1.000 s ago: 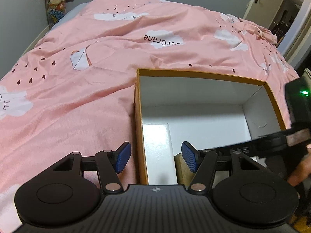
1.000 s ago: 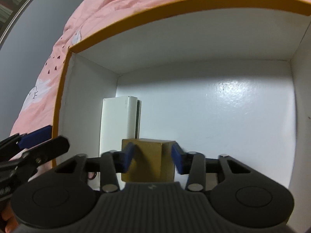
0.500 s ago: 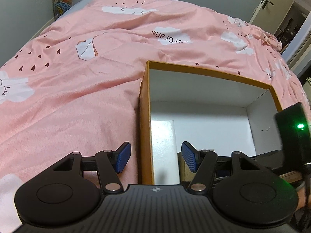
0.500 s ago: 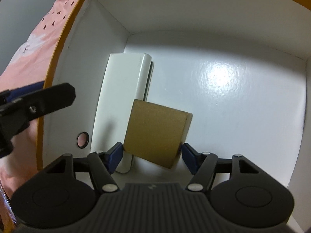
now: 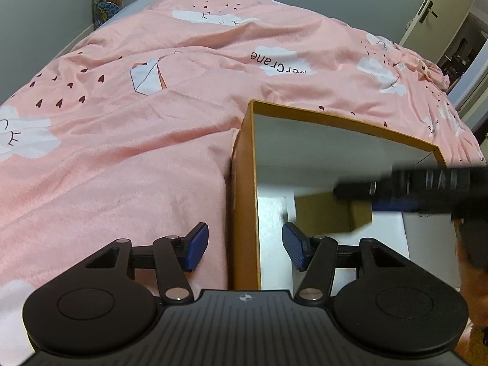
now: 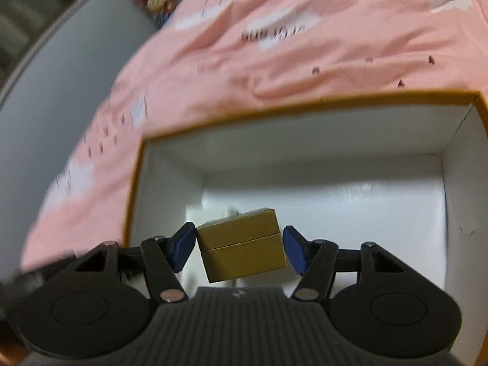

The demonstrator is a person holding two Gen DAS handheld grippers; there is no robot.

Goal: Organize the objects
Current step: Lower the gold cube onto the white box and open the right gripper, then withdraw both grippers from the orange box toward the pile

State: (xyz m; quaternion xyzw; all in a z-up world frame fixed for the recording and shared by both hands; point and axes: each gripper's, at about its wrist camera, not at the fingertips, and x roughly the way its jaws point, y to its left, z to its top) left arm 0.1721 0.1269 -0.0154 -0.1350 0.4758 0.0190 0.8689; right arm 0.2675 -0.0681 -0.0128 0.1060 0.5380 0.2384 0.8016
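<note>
Writing: we read "erCrane" upside down on a white cloud of the pink duvet (image 5: 128,158), at about 1 o'clock in the left wrist view; the first letters are lost in a fold.
Large box (image 5: 244,201): orange outside, white inside, lying open on the bed; its left wall stands between the left fingers.
Gold box (image 6: 242,245): inside the large box near its left wall, tilted, a seam across its front. It lies half over a white box (image 5: 270,213) on the floor of the large box.
Left hand-held gripper (image 5: 244,248): jaws closing, straddling the orange wall; both blue pads are clear of it.
Right hand-held gripper (image 6: 239,251): jaws closing, the gold box between them; the left pad is right at its corner and the right pad stands just off it, so we see no firm grip.
Change: half a second ago the right view looked steeply into the box; now it takes in the far rim and the duvet at 12 o'clock, blurred.
</note>
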